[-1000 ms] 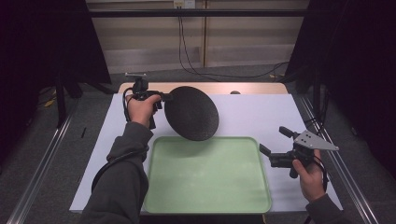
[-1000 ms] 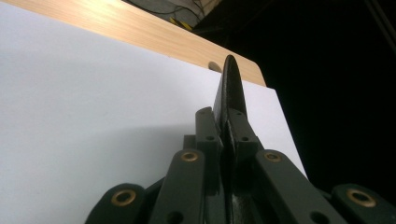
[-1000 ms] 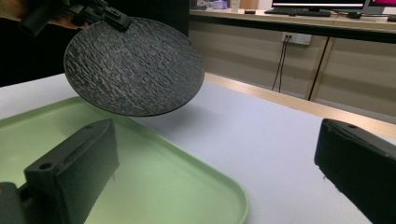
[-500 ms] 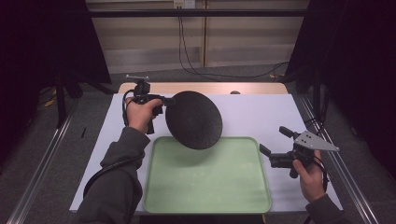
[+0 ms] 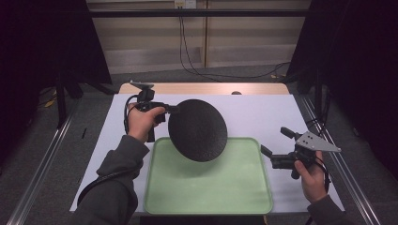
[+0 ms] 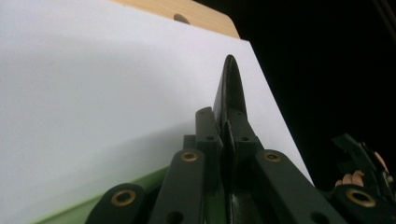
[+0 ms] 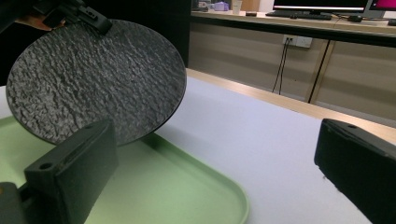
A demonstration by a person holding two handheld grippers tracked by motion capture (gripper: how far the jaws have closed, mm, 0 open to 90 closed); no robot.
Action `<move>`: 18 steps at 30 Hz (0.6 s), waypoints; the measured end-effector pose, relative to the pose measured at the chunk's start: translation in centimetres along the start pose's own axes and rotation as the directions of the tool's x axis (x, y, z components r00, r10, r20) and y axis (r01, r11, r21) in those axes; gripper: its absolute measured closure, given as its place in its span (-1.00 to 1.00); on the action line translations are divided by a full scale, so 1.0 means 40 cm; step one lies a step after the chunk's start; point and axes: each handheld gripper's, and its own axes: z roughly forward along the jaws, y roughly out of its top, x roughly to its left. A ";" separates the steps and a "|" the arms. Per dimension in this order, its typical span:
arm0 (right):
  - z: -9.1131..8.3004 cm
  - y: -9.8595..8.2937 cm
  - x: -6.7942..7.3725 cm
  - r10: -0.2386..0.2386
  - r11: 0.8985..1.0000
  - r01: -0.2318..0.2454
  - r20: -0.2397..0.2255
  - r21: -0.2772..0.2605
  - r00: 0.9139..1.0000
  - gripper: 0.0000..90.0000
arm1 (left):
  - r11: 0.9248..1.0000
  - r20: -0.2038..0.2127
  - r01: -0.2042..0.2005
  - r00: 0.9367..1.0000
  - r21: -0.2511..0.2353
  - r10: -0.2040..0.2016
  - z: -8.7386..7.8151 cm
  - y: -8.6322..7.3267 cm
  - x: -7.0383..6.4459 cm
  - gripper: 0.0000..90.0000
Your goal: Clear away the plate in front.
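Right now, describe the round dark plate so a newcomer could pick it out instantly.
Start at the pale green rectangular tray in the middle of the white-covered table. Over the tray's far left part, the left gripper clamps the rim of a round black plate, held tilted in the air. Its rough, stone-like texture and dark colour set it apart from the smooth tray.

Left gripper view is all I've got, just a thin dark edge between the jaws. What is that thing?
Observer: A round black plate with a rough, stone-like face, seen edge-on in your view. The left hand-held gripper pinches its rim.
Operator: Is it resting on anything?
Observer: No. In the high view it hangs tilted above the far edge of a green tray.
Operator: And the other hand-held gripper?
Observer: The right hand-held gripper is beside the tray's right edge, jaws wide apart and holding nothing.
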 end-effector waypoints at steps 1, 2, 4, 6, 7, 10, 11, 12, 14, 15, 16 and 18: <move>0.000 0.000 0.000 0.003 1.000 -0.003 0.000 0.001 1.000 -1.00 | 1.000 0.006 0.000 1.000 0.011 0.000 0.000 -0.003 -0.001 0.90; 0.000 0.000 0.000 0.003 1.000 -0.003 0.000 0.001 1.000 -1.00 | 1.000 0.006 0.000 1.000 0.011 0.000 0.000 -0.003 -0.001 0.90; 0.000 -0.001 -0.002 -0.001 1.000 0.001 -0.010 0.003 1.000 -1.00 | 0.999 0.019 -0.016 1.000 0.027 0.015 -0.002 -0.012 -0.004 0.90; 0.001 0.000 -0.001 0.007 1.000 -0.007 -0.005 -0.001 1.000 -1.00 | 0.999 0.023 -0.023 0.999 0.029 0.023 -0.002 -0.019 -0.007 0.90; 0.001 0.000 -0.001 0.006 1.000 -0.006 -0.005 -0.002 1.000 -1.00 | 0.999 0.028 -0.023 0.999 0.032 0.022 -0.002 -0.022 -0.010 0.90; -0.002 0.000 -0.001 0.005 1.000 -0.005 -0.003 -0.001 1.000 -1.00 | 0.999 0.045 -0.027 0.999 0.047 0.025 0.000 -0.034 -0.012 0.90; -0.002 0.001 -0.001 0.008 1.000 -0.008 0.005 -0.005 1.000 -1.00 | 0.999 0.045 -0.027 0.999 0.047 0.025 0.000 -0.034 -0.012 0.90; -0.002 0.001 -0.001 0.008 1.000 -0.008 0.005 -0.006 1.000 -1.00 | 0.998 0.052 -0.034 0.998 0.055 0.031 0.001 -0.039 -0.012 0.90; -0.002 0.001 -0.002 0.004 1.000 -0.004 0.000 -0.003 1.000 -1.00 | 0.997 0.064 -0.033 0.998 0.067 0.029 0.005 -0.050 -0.018 0.90; -0.003 0.000 -0.002 -0.001 1.000 0.001 -0.005 0.002 1.000 -1.00 | 0.997 0.070 -0.033 0.997 0.071 0.028 0.006 -0.053 -0.021 0.90; -0.002 0.000 -0.002 -0.001 1.000 0.001 -0.003 0.000 1.000 -1.00 | 0.997 0.070 -0.033 0.997 0.071 0.028 0.006 -0.053 -0.021 0.90; -0.001 0.000 -0.001 -0.004 1.000 0.004 -0.006 -0.002 1.000 -1.00 | 0.996 0.074 -0.038 0.997 0.080 0.032 0.009 -0.060 -0.026 0.90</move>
